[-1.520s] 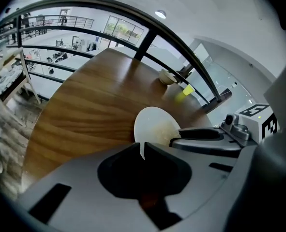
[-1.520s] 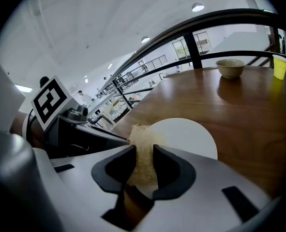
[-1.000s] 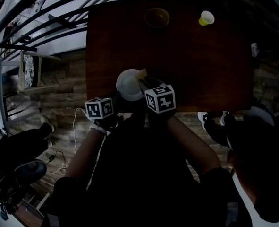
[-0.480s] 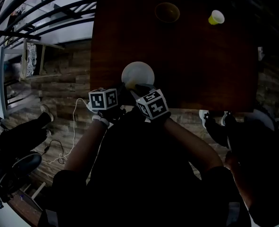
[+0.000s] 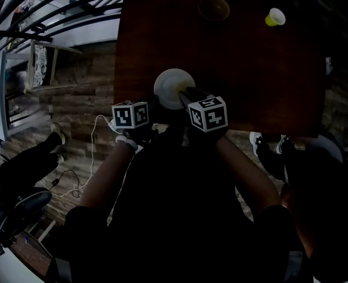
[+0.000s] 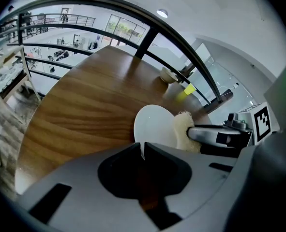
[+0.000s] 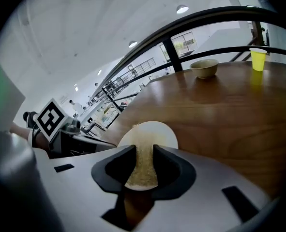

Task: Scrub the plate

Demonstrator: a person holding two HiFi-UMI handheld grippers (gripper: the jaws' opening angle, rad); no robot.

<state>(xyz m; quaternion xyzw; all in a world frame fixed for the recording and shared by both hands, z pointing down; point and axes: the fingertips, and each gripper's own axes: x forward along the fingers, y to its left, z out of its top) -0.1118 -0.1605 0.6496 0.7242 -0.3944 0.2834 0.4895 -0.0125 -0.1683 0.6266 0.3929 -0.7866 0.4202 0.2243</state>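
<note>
- Left gripper (image 6: pixel 143 154): jaws nipped on the rim of the plate (image 6: pixel 155 127), at the near edge of the table (image 5: pixel 250 69);
- Right gripper (image 7: pixel 143 166): closed around the sponge (image 7: pixel 142 172), pressed to the plate face;
- Scrubbing mid-course, I judge — no residue discernible; further strokes probably remain.

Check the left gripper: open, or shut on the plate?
Shut on the plate. The jaws of the left gripper sit nearly together, with the plate's near rim pinched between them.

One wooden table (image 5: pixel 268 75). One white plate (image 5: pixel 172 87). One sponge (image 6: pixel 183 128). One bowl (image 5: pixel 214 7), table's 12 o'clock. One yellow cup (image 5: pixel 274 17), 1 o'clock. Two tools: left tool (image 6: pixel 143 151), right tool (image 7: pixel 143 159). One white cable (image 5: pixel 94 152) on floor.
</note>
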